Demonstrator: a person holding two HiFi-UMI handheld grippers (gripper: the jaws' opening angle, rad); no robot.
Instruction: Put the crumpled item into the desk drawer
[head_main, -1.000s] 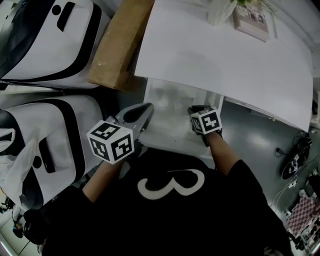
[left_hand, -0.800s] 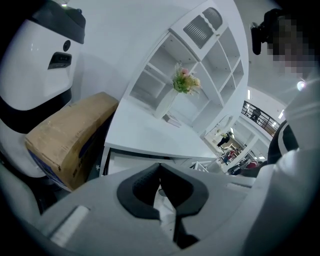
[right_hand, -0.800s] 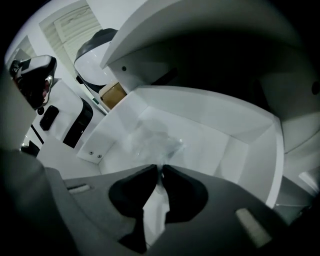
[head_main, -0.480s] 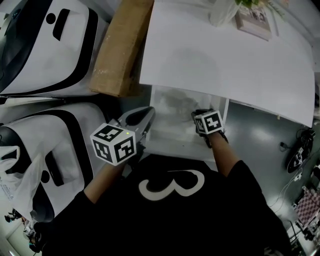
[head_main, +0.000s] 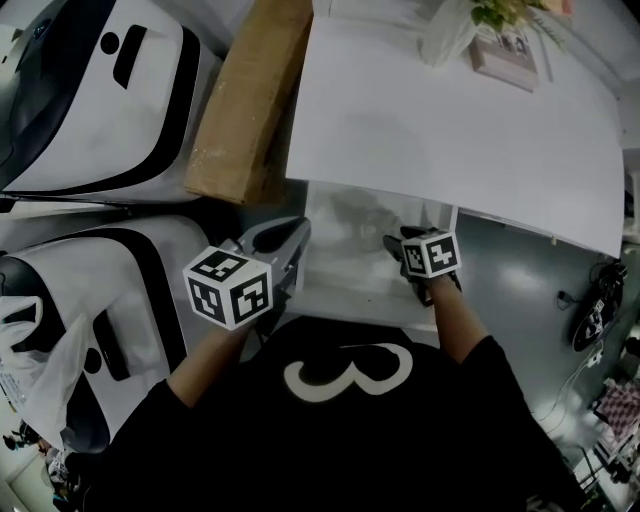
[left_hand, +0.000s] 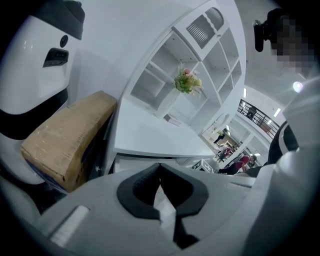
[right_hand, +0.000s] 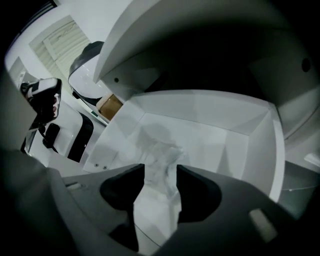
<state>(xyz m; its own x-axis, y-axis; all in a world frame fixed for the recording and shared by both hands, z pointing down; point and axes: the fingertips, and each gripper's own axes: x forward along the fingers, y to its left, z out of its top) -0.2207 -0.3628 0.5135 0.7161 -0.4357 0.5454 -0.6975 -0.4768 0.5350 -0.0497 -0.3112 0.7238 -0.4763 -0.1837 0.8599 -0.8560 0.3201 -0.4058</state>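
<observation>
In the head view the open drawer (head_main: 335, 285) is partly lost. Its back end is tucked under the white surface (head_main: 450, 120), and my dark shirt cuts off its near edge. In that view the crumpled item (right_hand: 159, 150) is only a faint grey smudge inside the drawer, hard to make out. The tips of my right claw (right_hand: 160, 166) are hidden there behind its marker cube.

The right gripper view is clearer. My right claw points into the drawer with its jaws opening and standing wide, the pads not pressing on anything. The crumpled item, a pale, wrinkled, see-through wad, sits inside the drawer. It shows in the gap between the jaws and just beyond their tips.

My left claw (left_hand: 160, 167) hangs at the drawer's left front corner, tips meeting, holding nothing.
</observation>
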